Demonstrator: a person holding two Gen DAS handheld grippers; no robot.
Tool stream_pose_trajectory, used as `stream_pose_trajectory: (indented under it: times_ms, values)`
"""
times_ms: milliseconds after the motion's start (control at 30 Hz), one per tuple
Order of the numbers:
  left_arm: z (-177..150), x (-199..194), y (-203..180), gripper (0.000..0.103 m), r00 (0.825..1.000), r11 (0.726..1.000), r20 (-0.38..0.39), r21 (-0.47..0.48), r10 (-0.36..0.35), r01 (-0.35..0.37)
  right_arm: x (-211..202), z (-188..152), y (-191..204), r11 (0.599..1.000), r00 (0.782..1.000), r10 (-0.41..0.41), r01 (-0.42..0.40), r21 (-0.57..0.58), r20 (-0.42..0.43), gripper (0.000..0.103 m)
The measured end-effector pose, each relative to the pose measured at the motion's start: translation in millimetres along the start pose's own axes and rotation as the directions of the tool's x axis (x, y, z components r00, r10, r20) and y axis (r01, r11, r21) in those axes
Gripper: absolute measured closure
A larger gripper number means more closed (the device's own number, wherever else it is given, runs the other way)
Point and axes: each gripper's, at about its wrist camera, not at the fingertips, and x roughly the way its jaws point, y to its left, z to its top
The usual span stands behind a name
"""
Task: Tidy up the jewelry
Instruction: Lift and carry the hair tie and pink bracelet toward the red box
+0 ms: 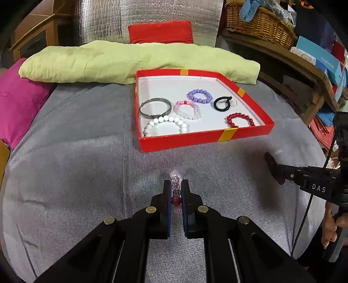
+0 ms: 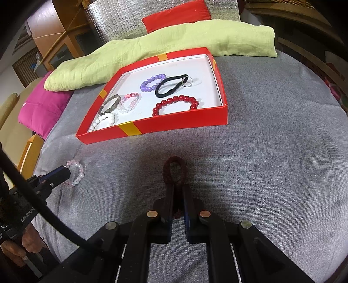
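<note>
Grey cloth surface (image 1: 76, 152) w/ green (image 1: 130, 63), pink (image 1: 17, 100) & red (image 1: 161, 31) cushions, foil backdrop (image 1: 152, 13).

A grey cloth-covered surface (image 1: 76, 152) is carrying everything. A red box lid (image 1: 202, 139) is lying on it toward one o'clock in the left wrist view, with a pale green folded cloth (image 1: 130, 63) stretching behind it at twelve. A magenta cushion (image 1: 19, 98) is resting at nine o'clock by the edge.

Right gripper (image 2: 176, 191) at 6 o'clock, pinching dark red band (image 2: 175, 167). Red box (image 2: 174, 127) toward 12, six bracelets inside. Left gripper (image 2: 65, 172) at 9, gripping pale pink bead bracelet (image 2: 77, 172). Grey cloth (image 2: 271, 163) beneath.
</note>
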Motion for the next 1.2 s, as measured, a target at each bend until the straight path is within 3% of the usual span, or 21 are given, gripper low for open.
stream_pose_trajectory:
  times_ms: [433,800,1033,1200]
  values:
    - [8,-23,2,0.095,0.993,0.999,0.110,0.015,-0.049,0.048,-19,3,8,0.998,0.994,0.067,-0.065,-0.018,0.081,0.094]
    - [7,-25,0,0.095,0.989,0.997,0.126,0.015,-0.077,0.076,-20,3,5,0.997,0.994,0.080,-0.079,-0.012,0.077,0.094]
    - [2,-9,-12,0.094,0.987,0.989,0.070,0.039,-0.146,0.144,-9,-1,3,0.998,0.998,0.057,-0.057,-0.006,0.031,0.094]
    - [-7,16,-8,0.093,0.996,0.997,-0.034,0.021,-0.078,0.079,-7,-2,6,0.999,0.998,0.051,-0.051,-0.008,0.026,0.094]
